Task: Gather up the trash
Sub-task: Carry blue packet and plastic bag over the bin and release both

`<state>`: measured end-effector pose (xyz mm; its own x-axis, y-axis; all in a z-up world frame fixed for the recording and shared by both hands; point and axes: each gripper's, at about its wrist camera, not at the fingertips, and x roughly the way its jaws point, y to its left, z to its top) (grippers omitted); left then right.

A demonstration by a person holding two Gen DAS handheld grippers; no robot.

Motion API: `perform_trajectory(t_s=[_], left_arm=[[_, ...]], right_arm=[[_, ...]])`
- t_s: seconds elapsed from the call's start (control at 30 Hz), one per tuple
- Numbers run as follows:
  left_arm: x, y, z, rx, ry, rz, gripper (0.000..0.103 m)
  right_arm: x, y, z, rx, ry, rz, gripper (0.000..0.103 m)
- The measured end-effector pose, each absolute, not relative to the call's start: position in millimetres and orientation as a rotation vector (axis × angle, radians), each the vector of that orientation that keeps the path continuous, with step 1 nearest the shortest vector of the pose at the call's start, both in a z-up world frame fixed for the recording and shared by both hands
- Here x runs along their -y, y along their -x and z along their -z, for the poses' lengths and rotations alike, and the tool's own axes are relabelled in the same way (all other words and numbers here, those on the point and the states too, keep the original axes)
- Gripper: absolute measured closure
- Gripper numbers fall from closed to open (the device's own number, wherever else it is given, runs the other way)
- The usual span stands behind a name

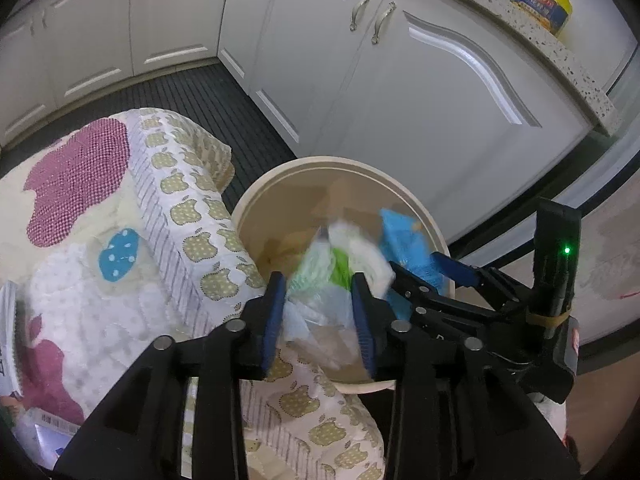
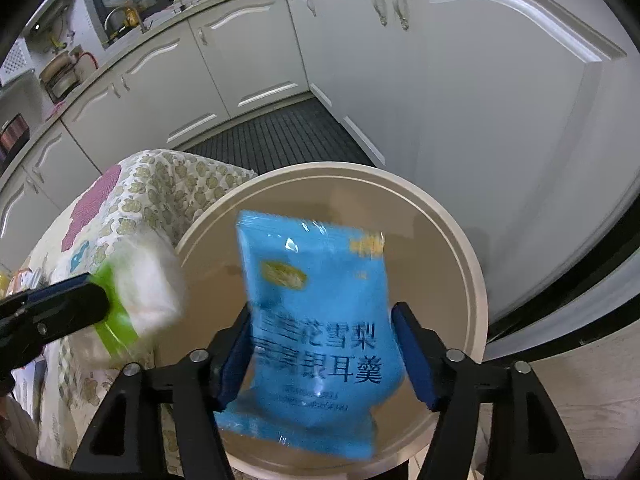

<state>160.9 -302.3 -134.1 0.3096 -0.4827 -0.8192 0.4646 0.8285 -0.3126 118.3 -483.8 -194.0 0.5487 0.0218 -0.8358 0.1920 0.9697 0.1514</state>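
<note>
Trash fills both grippers above the bin (image 2: 476, 280). Nearest, the right gripper (image 2: 326, 354) has its jaws spread wider than the blue pouch (image 2: 316, 320), which hangs blurred between the pads, over the bin's mouth. The left gripper (image 1: 320, 316) has a white-and-green wrapper (image 1: 340, 264) between its pads, also blurred; whether they press it I cannot tell. Beside the bin lies a quilt (image 1: 120, 240). Beyond stand white cabinets (image 1: 440, 92).
</note>
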Motion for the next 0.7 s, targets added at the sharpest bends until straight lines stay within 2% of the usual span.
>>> perform_trajectory(t_s=[0.1,0.7], left_arm=[[302,-160,134,-1.092,0.034,0.632,0.057],[286,-133,101,-0.984,-0.018,0.577,0.057]], right_arm=[[483,-116,191,-0.979,-0.236,0.098,0.033],[464,-99,156,-0.918,-0.214,0.076,0.032]])
